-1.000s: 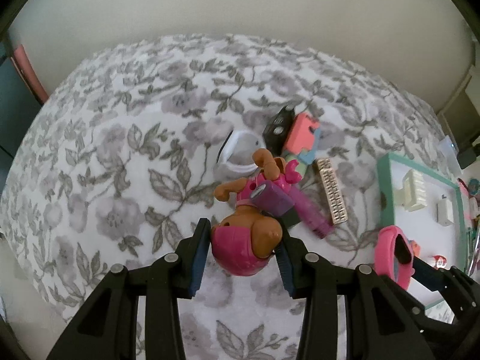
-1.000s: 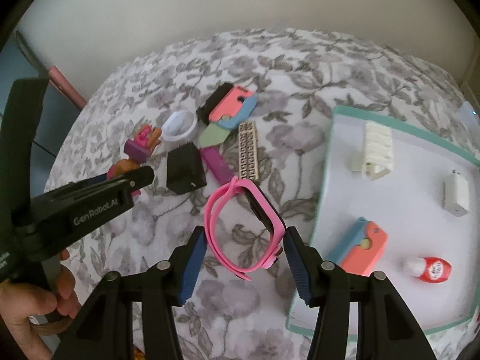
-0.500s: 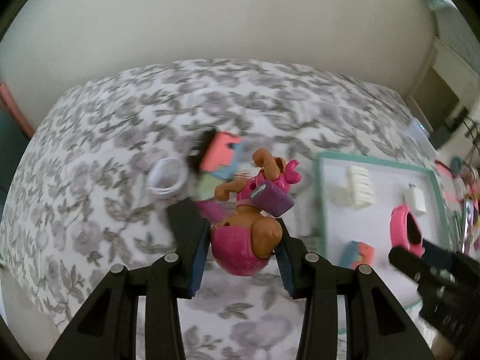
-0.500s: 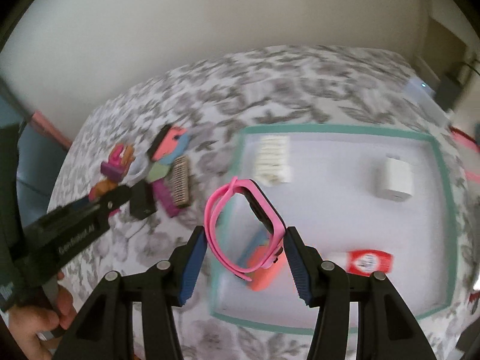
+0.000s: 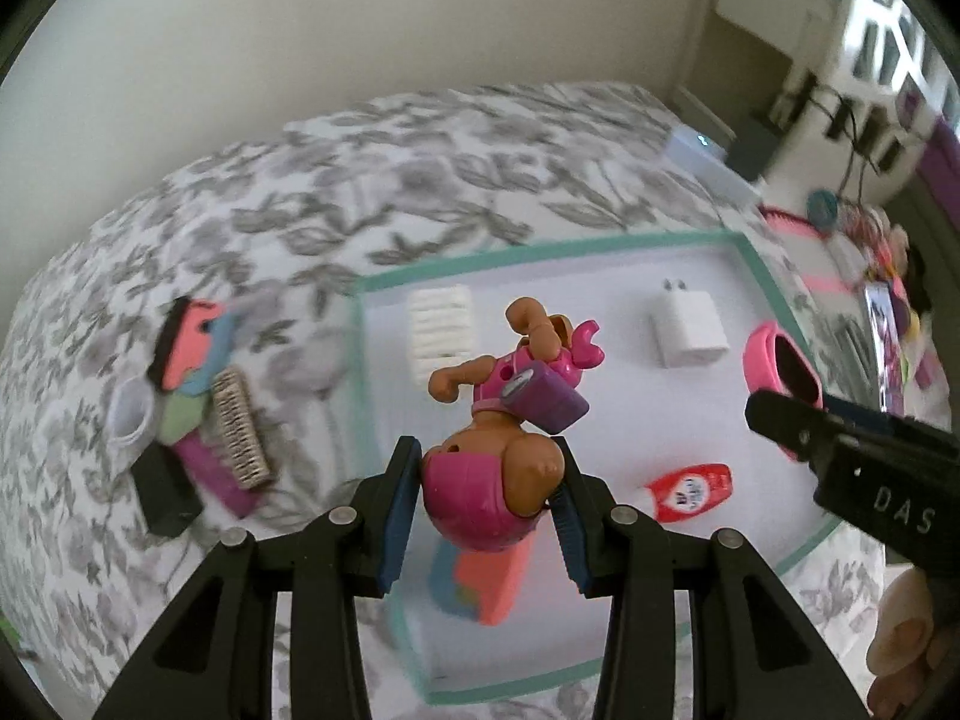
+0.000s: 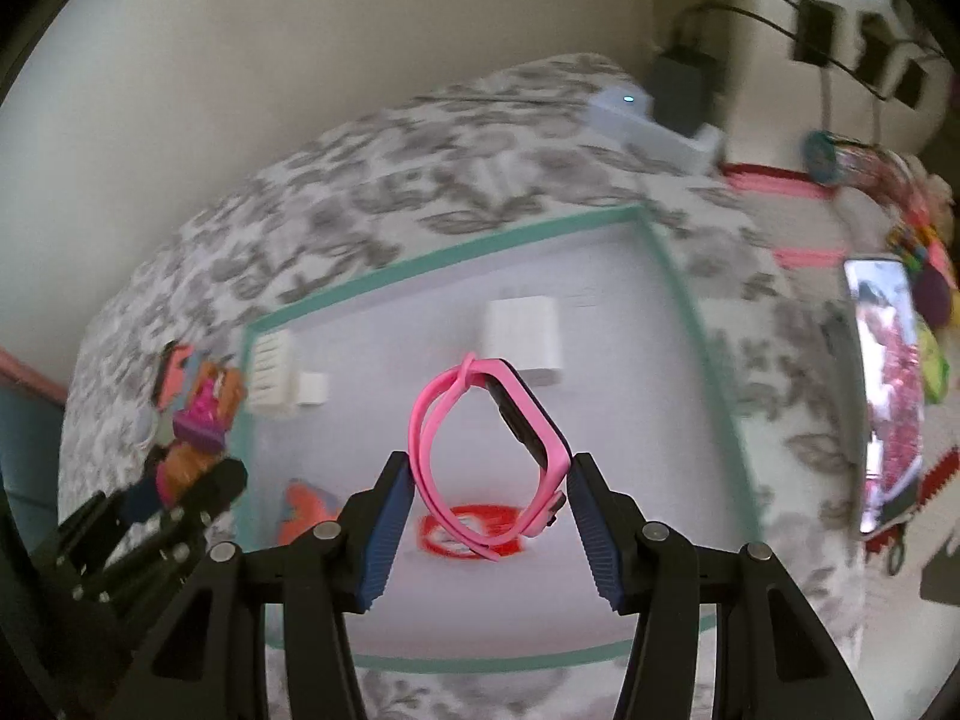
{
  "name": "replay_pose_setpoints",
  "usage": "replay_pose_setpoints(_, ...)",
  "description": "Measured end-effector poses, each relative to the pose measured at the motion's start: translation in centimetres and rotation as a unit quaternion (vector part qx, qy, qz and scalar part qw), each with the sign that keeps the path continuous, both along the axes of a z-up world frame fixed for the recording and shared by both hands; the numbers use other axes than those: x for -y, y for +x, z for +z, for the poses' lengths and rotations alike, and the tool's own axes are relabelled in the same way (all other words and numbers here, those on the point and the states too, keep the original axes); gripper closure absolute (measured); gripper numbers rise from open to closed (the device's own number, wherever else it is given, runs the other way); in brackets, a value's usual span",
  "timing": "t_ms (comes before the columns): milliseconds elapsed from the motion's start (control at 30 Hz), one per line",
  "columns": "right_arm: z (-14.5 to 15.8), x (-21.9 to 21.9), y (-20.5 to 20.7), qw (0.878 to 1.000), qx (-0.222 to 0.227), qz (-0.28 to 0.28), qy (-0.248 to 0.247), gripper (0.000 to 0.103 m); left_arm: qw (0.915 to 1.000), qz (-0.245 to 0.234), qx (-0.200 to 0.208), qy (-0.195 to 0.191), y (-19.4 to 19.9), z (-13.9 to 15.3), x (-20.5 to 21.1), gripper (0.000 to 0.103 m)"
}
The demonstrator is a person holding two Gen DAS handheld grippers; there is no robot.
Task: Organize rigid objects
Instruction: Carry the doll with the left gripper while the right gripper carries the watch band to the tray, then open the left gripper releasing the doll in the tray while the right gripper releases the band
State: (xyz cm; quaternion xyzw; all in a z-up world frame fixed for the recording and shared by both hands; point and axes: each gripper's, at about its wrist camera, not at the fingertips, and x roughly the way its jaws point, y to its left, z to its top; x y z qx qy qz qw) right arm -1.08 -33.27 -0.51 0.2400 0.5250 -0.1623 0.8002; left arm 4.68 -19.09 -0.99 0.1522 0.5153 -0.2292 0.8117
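Between your left gripper's (image 5: pixel 485 509) pads you clamped the toy figure (image 5: pixel 501 438), held above the teal-rimmed tray (image 5: pixel 384 285); your right gripper (image 6: pixel 489 513) squeezed the pink watch (image 6: pixel 489 450) over the same tray, near a white charger (image 6: pixel 525 339) and red bottle (image 5: pixel 690 492).

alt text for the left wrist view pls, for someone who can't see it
The left hand-held gripper is shut on a pink and brown toy dog, held above a white tray with a teal rim. The tray holds a white charger, a red bottle and a white ridged block; more items lie on the floral cloth.
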Motion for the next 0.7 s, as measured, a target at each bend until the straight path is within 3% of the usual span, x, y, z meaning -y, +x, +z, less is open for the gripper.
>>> replay_pose_setpoints(367,-3.5,2.0,0.5,0.999,-0.044,-0.02,0.021,0.047,0.9988,-0.028,-0.033,0.021,0.5,-3.9,2.6,0.06)
replay_pose_setpoints(700,-5.7,1.6,1.2,0.997,-0.066,-0.018,0.026,0.047,0.9974,-0.047,-0.044,0.033,0.4,-5.0,3.4,0.06)
